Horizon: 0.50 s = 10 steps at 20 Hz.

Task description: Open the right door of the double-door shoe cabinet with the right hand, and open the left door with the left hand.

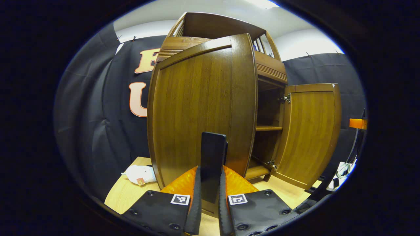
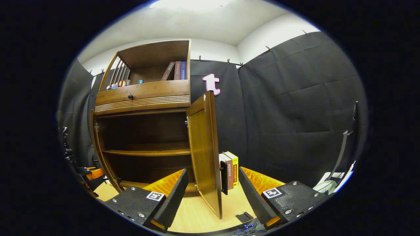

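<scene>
The left gripper [image 1: 210, 183] is clenching the black handle [image 1: 213, 164] of the left door [image 1: 200, 111], which is standing swung out near the camera. The right gripper [image 2: 211, 193] is hanging released, its fingers spread either side of the right door [image 2: 205, 154] edge, touching nothing. The shoe cabinet [image 2: 144, 98] interior is lying exposed. Risks: the handle is slipping from the pads if pulled off-arc; the right fingers are sitting close enough to knock the open door.

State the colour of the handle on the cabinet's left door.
Black. The handle shows best in the left gripper view, clamped between the left tool fingers.
</scene>
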{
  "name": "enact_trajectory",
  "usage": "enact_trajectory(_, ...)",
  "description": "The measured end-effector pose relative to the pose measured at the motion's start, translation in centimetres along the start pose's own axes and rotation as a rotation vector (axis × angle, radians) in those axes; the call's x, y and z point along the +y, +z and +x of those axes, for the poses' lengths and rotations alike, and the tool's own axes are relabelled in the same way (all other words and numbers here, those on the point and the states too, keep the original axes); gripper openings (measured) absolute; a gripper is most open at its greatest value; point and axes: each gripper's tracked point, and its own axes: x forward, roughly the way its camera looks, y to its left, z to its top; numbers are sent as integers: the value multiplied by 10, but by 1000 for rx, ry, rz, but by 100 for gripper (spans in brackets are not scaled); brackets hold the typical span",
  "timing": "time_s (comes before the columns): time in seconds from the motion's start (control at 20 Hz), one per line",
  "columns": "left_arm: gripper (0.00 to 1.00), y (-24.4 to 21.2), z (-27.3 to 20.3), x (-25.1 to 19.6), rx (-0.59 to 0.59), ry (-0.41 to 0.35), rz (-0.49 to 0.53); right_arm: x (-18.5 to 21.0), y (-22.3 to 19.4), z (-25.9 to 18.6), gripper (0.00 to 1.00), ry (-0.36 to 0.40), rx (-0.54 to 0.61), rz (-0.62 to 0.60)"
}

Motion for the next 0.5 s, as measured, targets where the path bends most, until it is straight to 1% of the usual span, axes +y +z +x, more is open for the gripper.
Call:
enact_trajectory(0.05, 28, 1, -2, 3, 1, -5, -9, 5, 0, 0, 93, 1, -2, 3)
enact_trajectory(0.1, 28, 1, -5, 6, 4, -7, -12, 11, -1, -1, 100, 4, -1, 5)
enact_trajectory(0.15, 26, 1, -8, 11, 0, -4, -9, 17, -1, -4, 100, 8, 0, 6)
enact_trajectory(0.2, 26, 3, -12, 13, -6, 3, -9, 22, -1, -5, 93, 13, -2, 6)
enact_trajectory(0.25, 28, 3, -15, 16, -7, 10, -12, 27, 0, -6, 93, 17, -4, 3)
enact_trajectory(0.3, 29, 2, -18, 20, -4, 14, -16, 31, 1, -7, 93, 20, -8, 1)
enact_trajectory(0.35, 31, 3, -21, 24, -2, 15, -20, 36, 3, -7, 100, 24, -13, -2)
enact_trajectory(0.4, 28, 3, -22, 23, 1, 17, -24, 42, -1, -9, 100, 31, -13, -3)
enact_trajectory(0.45, 28, 3, -24, 24, 2, 19, -25, 47, -3, -8, 93, 37, -10, -3)
enact_trajectory(0.5, 31, 2, -27, 29, 2, 26, -22, 52, -4, -7, 85, 46, -6, -3)
